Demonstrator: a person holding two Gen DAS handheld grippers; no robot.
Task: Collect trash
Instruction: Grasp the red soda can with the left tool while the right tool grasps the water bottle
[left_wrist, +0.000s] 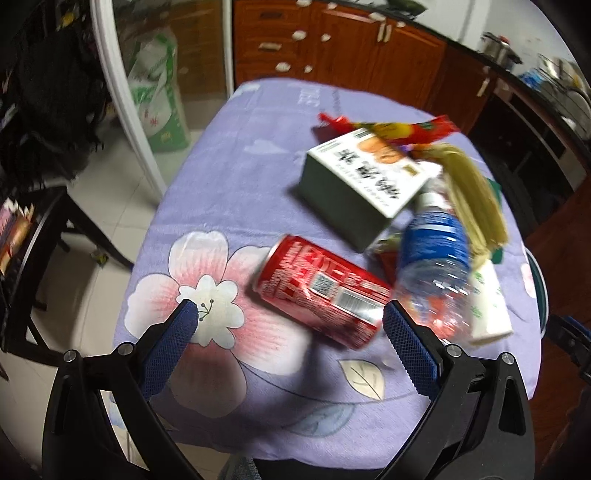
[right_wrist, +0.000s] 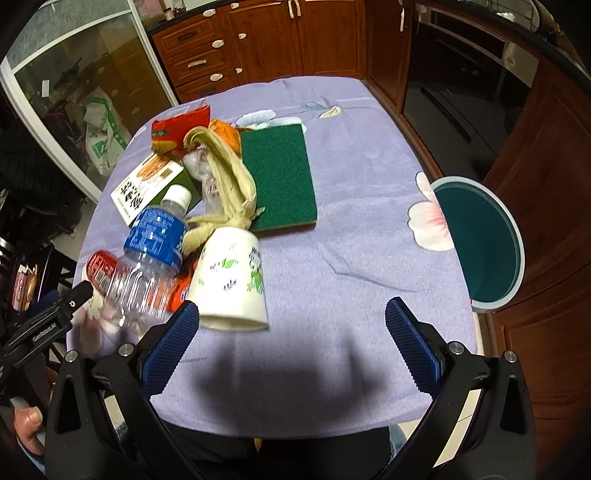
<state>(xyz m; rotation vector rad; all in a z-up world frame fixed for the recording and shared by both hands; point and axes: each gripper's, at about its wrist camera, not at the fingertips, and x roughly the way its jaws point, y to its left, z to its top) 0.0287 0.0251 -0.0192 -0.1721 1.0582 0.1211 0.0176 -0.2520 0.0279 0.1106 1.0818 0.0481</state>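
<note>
Jaws of both grippers wide apart, empty, above the table (right_wrist: 351, 184).

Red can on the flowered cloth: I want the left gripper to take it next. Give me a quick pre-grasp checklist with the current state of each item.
1. Left gripper open and empty: ok.
2. Red can lying on its side, in line between the open fingers: ok.
3. Can free of neighbours: not ok; the plastic bottle overlaps its far end.
4. Right gripper open and out of the way: ok; it is nearest the paper cup.
5. Bin open beside the table: ok.
6. Sharp view of the can: not ok; the left wrist view is motion-blurred.
</note>
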